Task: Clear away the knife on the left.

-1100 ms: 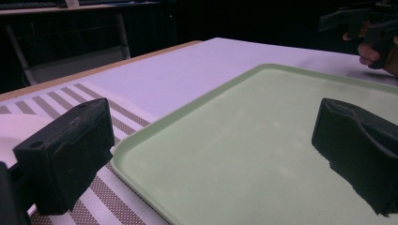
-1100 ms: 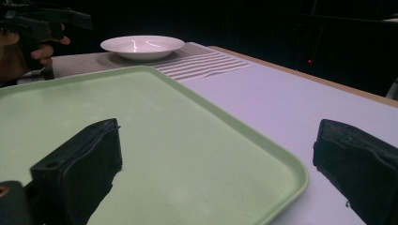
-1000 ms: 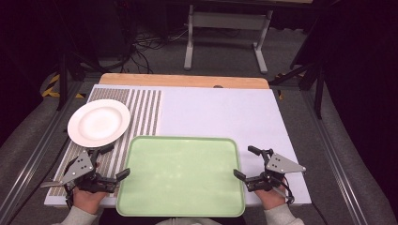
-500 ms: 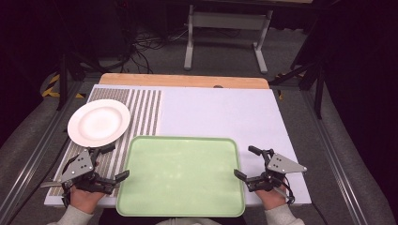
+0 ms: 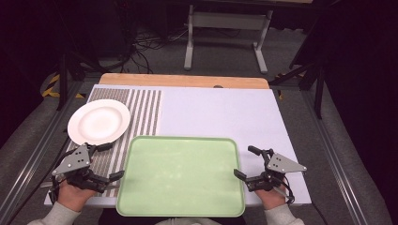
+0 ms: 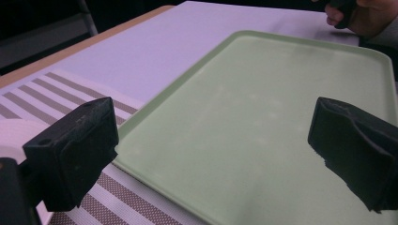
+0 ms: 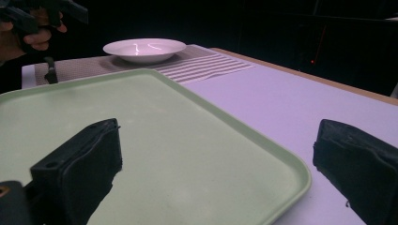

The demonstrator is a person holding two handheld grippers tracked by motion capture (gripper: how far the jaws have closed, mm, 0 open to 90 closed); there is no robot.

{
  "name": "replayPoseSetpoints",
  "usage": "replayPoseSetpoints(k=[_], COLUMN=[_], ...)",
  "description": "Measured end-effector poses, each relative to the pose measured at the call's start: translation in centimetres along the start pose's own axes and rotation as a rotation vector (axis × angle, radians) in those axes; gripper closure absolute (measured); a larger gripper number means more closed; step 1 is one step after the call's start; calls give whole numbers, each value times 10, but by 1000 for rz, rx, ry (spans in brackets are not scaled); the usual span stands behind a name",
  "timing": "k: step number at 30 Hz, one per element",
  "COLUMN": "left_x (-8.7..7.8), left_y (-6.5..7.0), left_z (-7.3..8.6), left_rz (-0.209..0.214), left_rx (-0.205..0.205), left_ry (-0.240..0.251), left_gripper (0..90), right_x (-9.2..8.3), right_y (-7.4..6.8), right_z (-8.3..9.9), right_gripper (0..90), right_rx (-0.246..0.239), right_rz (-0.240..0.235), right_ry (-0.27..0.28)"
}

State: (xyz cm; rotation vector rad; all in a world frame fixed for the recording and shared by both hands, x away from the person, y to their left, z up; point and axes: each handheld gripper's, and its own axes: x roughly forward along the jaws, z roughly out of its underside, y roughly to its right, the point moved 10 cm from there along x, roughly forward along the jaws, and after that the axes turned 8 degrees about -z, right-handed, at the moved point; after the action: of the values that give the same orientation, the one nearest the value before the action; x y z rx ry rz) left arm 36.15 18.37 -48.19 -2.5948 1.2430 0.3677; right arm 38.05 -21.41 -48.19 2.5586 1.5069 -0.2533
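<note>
Tools [image 5: 105,161] [image 5: 250,163] unmoved – both agape; tray [image 5: 180,176] unmoved.

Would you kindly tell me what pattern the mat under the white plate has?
The mat has brown and white stripes, clearest in the high view.

the green tray [image 5: 180,176] fills the near middle of the table [image 5: 220,112], between the left hand-held gripper [image 5: 107,161] and the right hand-held gripper [image 5: 246,162]. a white plate [image 5: 99,121] sits on the striped mat [image 5: 143,110] at far left. the white surface beyond the tray lies open.
</note>
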Motion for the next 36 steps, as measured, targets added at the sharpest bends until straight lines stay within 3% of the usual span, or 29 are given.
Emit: replayPoseSetpoints(k=[13,36], left_x=[-13,-33], left_y=[-5,-15], left_z=[0,22], left_rz=[50,130], left_rx=[75,137], left_ry=[-144,-356], left_gripper=[35,92], right_x=[0,0], right_y=[-1,-1], right_z=[1,1], right_gripper=[22,22], right_rx=[1,-1], right_rz=[-4,-14], right_ry=[-6,-7])
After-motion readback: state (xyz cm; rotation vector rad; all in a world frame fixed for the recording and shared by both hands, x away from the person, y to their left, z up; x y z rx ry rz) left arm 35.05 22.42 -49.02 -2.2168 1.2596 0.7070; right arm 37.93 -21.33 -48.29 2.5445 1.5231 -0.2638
